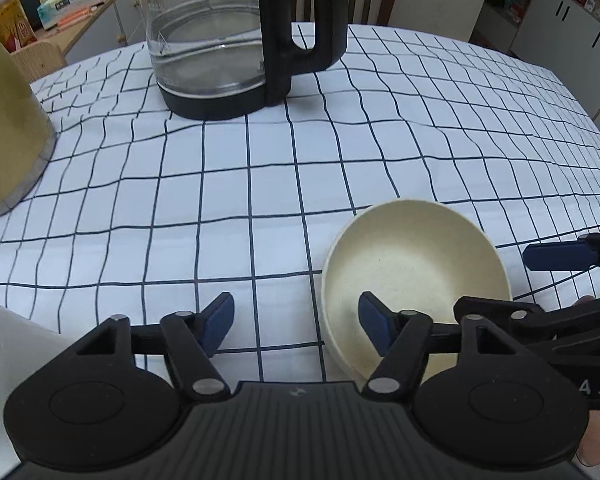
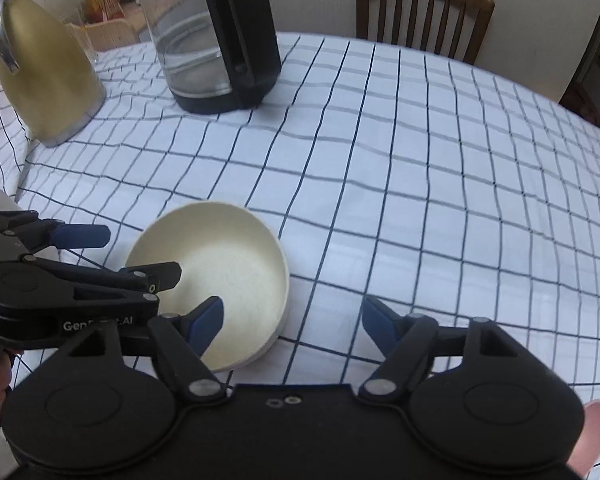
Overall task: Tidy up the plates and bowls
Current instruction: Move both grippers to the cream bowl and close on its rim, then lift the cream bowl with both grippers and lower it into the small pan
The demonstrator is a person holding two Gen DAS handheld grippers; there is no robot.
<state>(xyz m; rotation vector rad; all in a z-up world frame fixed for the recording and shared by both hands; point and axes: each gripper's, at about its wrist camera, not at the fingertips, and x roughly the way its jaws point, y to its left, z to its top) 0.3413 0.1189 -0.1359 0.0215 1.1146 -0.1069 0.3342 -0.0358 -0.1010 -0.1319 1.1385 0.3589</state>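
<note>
A cream bowl [image 1: 416, 264] sits upright on the checked tablecloth [image 1: 260, 200], low and right in the left wrist view. It also shows in the right wrist view [image 2: 228, 264], low and left. My left gripper [image 1: 296, 326] is open and empty; its right finger hangs over the bowl's near rim. My right gripper [image 2: 292, 326] is open and empty; its left finger hangs over the bowl's near side. Each gripper shows in the other's view: the right one [image 1: 560, 280] and the left one [image 2: 112, 256].
A glass kettle with a black handle [image 1: 236, 48] stands at the back of the table [image 2: 420, 168]. A gold thermos jug [image 2: 44, 68] stands at the far left. A wooden chair [image 2: 424, 12] is behind the table. A white object [image 1: 8, 352] lies at the left edge.
</note>
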